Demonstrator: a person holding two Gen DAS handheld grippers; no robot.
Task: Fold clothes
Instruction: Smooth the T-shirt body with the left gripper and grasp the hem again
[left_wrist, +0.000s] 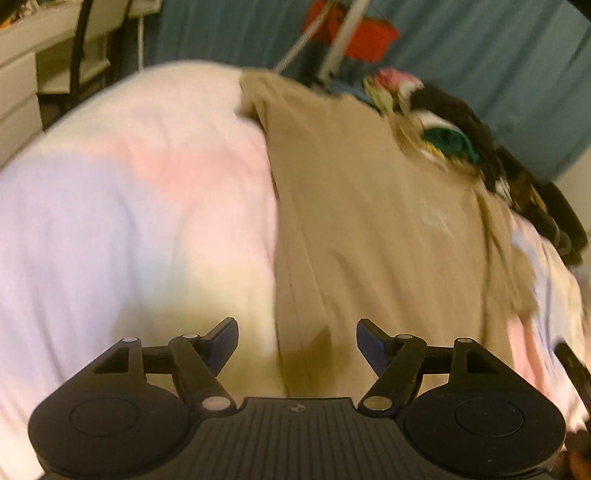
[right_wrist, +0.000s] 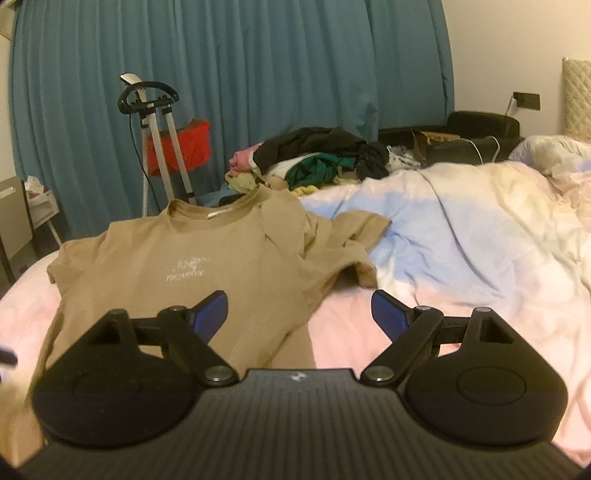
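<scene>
A tan T-shirt (right_wrist: 192, 266) lies spread on the bed, print side up, its collar toward the curtain and its right sleeve (right_wrist: 354, 236) bunched and partly folded over. My right gripper (right_wrist: 299, 314) hovers open above the shirt's lower right edge, nothing between its blue pads. In the blurred left wrist view the same tan T-shirt (left_wrist: 369, 221) runs up the middle and right. My left gripper (left_wrist: 297, 343) is open over the shirt's left edge, where cloth meets the quilt, with nothing between its fingers.
The bed is covered with a pastel pink, blue and cream quilt (right_wrist: 461, 251). A pile of mixed clothes (right_wrist: 321, 158) lies at the far edge. A garment steamer stand (right_wrist: 155, 122) with a red bag stands before the blue curtain (right_wrist: 258, 66). White furniture (left_wrist: 22, 96) stands left.
</scene>
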